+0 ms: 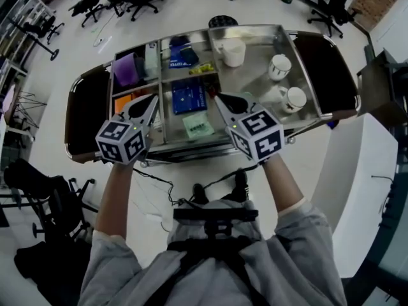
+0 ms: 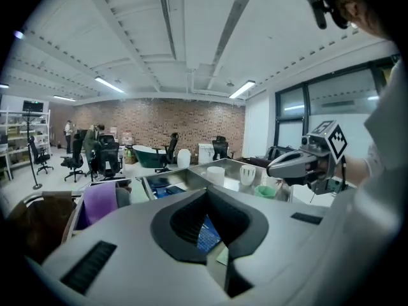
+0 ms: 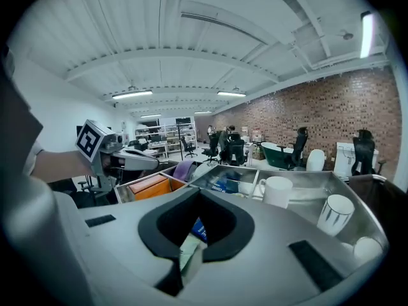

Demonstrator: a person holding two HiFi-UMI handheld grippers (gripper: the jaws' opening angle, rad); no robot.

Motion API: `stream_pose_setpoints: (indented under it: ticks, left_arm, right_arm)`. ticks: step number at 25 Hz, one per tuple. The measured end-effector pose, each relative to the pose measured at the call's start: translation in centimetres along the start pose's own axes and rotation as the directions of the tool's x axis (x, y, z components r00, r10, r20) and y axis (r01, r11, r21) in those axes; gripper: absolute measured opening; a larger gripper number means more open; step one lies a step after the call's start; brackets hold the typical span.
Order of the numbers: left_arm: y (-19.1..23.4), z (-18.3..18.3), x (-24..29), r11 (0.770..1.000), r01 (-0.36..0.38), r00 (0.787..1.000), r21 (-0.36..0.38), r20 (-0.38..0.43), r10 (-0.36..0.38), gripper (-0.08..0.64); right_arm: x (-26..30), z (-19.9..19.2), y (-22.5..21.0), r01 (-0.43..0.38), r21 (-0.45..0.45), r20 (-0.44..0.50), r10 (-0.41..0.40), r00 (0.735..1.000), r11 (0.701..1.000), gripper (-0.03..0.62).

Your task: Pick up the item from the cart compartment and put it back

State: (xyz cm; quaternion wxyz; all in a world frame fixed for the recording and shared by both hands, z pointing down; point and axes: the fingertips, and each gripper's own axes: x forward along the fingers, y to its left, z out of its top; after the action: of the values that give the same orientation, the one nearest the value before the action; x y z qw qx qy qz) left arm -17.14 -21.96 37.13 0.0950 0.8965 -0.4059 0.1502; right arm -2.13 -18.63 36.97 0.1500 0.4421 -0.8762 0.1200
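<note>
**Grey top, black harness, two marker-cubed tools**

The person wears a loose grey top (image 1: 306, 260) whose sleeves (image 1: 108, 257) end short of the wrists, at five and seven o'clock of the head view. A black strap harness (image 1: 210, 263) climbs the chest to a black crossbar (image 1: 215, 214) near six o'clock. Dark shoes (image 1: 241, 185) show just above it. The left gripper (image 1: 152, 102) and right gripper (image 1: 220, 101) are pale grey moulded shells with dark tapered noses. Each carries a white cube (image 1: 258, 134) printed with black square markers and a tiny green light.
</note>
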Motion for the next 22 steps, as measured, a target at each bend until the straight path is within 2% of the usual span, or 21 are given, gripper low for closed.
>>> stream_pose_setpoints:
  ticks: [6, 7, 11, 13, 14, 18, 22]
  left_arm:
    - [1.7, 2.2, 4.6, 0.995, 0.047, 0.997, 0.09, -0.067, -0.041, 0.008]
    - [2.0, 2.4, 5.5, 0.993, 0.054, 0.995, 0.103, -0.083, -0.045, 0.03]
    - [3.0, 2.9, 9.1, 0.985, 0.081, 0.987, 0.155, -0.149, -0.058, 0.035]
    - [3.6, 2.9, 10.8, 0.981, 0.101, 0.98, 0.164, -0.185, -0.07, 0.04]
    - [3.9, 2.9, 11.7, 0.98, 0.11, 0.976, 0.167, -0.202, -0.076, 0.069]
    - [5.2, 3.0, 15.0, 0.971, 0.143, 0.961, 0.194, -0.262, -0.089, 0.104]
    - [6.1, 2.2, 18.0, 0.956, 0.184, 0.934, 0.23, -0.344, -0.097, 0.167]
  right_arm:
    - [2.7, 2.3, -1.5, -0.005, -0.024, -0.015, 0.005, 1.0, 1.0, 0.009]
    - [3.3, 2.6, -1.8, -0.006, -0.023, -0.018, 0.006, 1.0, 1.0, 0.009]
    - [5.5, 3.5, -3.4, 0.003, -0.031, -0.04, -0.004, 0.999, 1.0, 0.009]
    - [6.6, 3.8, -4.2, 0.007, -0.04, -0.058, -0.009, 0.998, 0.999, 0.009]
    - [7.1, 3.8, -4.6, 0.009, -0.044, -0.068, -0.012, 0.998, 0.999, 0.009]
    - [9.0, 3.9, -6.0, 0.011, -0.043, -0.103, -0.015, 0.995, 0.999, 0.009]
    - [10.5, 4.2, -6.7, 0.005, -0.05, -0.126, -0.011, 0.992, 0.999, 0.009]
